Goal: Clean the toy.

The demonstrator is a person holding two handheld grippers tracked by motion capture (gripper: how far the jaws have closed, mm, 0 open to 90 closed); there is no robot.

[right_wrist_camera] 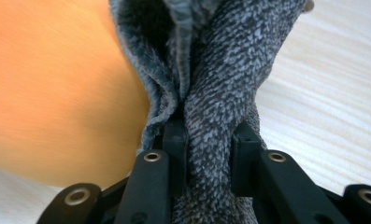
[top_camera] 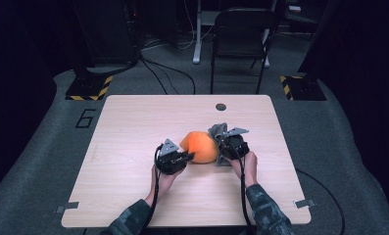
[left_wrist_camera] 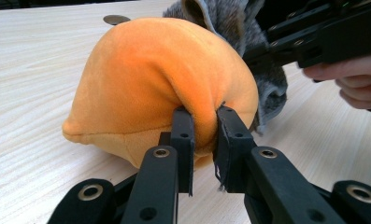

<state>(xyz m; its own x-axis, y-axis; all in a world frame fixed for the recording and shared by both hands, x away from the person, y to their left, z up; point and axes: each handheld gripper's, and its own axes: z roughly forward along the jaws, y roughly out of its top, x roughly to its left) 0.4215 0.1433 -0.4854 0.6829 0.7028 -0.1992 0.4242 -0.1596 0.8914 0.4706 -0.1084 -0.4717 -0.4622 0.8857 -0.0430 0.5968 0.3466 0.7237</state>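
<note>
Both grippers are locked on at the middle of the pale wooden table [top_camera: 133,196]. The left gripper [top_camera: 188,156] has its jaws clamped on a pinch of the orange plush [top_camera: 200,146], and the left gripper view shows it close up: the two black jaws [left_wrist_camera: 204,140] bite a fold of the orange plush [left_wrist_camera: 160,79] low on its near side, fabric bulging between them. The plush sits on the table top, rounded and domed, right between the two tools.

Over on the right, the right gripper [top_camera: 220,139] is closed on the grey furry fabric [top_camera: 218,131] that lies against the right side of the orange plush. In the right gripper view the jaws [right_wrist_camera: 210,135] squeeze a twisted bundle of that grey furry fabric [right_wrist_camera: 230,70], the orange plush [right_wrist_camera: 57,93] pressed just beside it on the left. From the left gripper view the grey furry fabric [left_wrist_camera: 248,28] rises behind the orange dome, with the person's right hand [left_wrist_camera: 351,84] beside it.

A small dark round hole [top_camera: 221,106] marks the table's far edge, well apart from the action, and a black chair [top_camera: 241,39] stands beyond the table
</note>
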